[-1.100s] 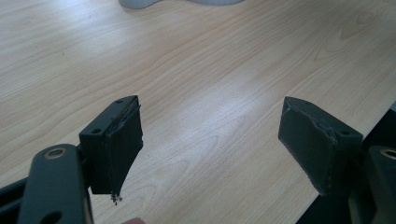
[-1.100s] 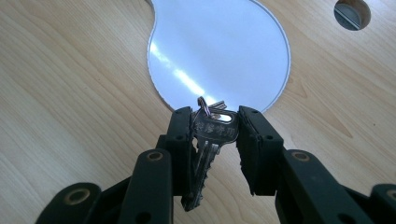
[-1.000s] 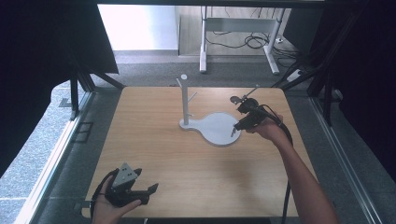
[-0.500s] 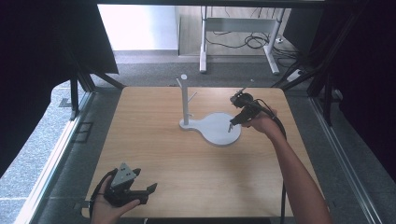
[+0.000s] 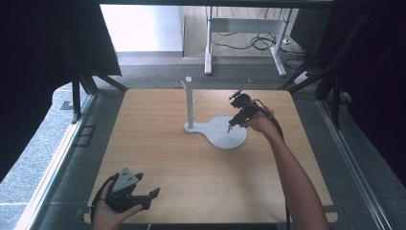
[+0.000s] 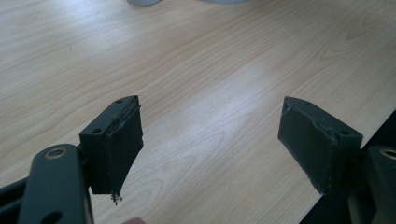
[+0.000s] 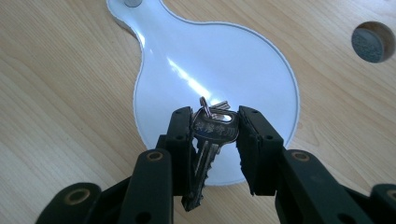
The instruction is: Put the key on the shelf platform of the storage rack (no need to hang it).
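Observation:
My right gripper (image 5: 232, 124) hangs over the round part of the white stand base (image 5: 225, 138), shut on a bunch of silver keys (image 7: 211, 135). In the right gripper view the keys dangle between the jaws, above the glossy base (image 7: 210, 65). The stand's upright post (image 5: 190, 103), with short side pegs, rises just left of that gripper. At the table's near left corner my left gripper (image 5: 149, 195) rests low over the wood. Its jaws are spread wide in the left gripper view, so the left gripper (image 6: 210, 135) is open with nothing between them.
A round cable hole (image 7: 372, 41) is cut in the wooden table (image 5: 158, 143) to the right of the base. Black frame rails run along both sides of the table. A desk frame and cables stand on the floor behind it.
My right gripper with the keys has drifted slightly left and farther back, nearer the post. The left gripper has stayed in place.

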### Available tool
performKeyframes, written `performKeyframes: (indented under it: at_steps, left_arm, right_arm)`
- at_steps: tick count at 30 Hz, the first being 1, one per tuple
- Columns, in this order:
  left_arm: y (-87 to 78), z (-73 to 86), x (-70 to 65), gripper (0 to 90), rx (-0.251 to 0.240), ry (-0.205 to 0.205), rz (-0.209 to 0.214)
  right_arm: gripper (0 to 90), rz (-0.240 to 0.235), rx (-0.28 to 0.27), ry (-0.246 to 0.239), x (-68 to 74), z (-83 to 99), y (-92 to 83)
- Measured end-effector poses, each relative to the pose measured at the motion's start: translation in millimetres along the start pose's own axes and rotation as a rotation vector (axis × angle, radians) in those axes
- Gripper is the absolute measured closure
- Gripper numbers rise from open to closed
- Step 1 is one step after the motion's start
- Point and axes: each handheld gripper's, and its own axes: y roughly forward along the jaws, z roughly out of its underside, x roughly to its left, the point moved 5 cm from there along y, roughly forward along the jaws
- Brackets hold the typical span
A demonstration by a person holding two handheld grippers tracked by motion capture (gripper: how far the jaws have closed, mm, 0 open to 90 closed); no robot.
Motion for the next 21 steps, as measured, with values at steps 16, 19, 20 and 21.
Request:
performKeyframes:
  at_steps: [16,19,20,21]
  left_arm:
    - [-1.9,0.9,1.5,22.4,-0.003,-0.003,-0.006]
    - [-1.8,1.0,1.3,22.4,-0.003,-0.002,-0.004]
    - [-1.7,1.0,1.2,22.4,-0.003,-0.001,-0.004]
    - [-1.6,1.0,1.1,22.4,-0.003,-0.001,-0.004]
  right_arm:
    - [67.0,-0.015,0.007,-0.002,6.5,-10.6,24.7]
    - [67.0,-0.011,0.019,-0.007,5.9,-9.3,30.7]
    - [67.0,-0.010,0.020,-0.006,5.3,-8.7,32.2]
    - [67.0,-0.010,0.022,0.000,5.1,-8.2,33.9]
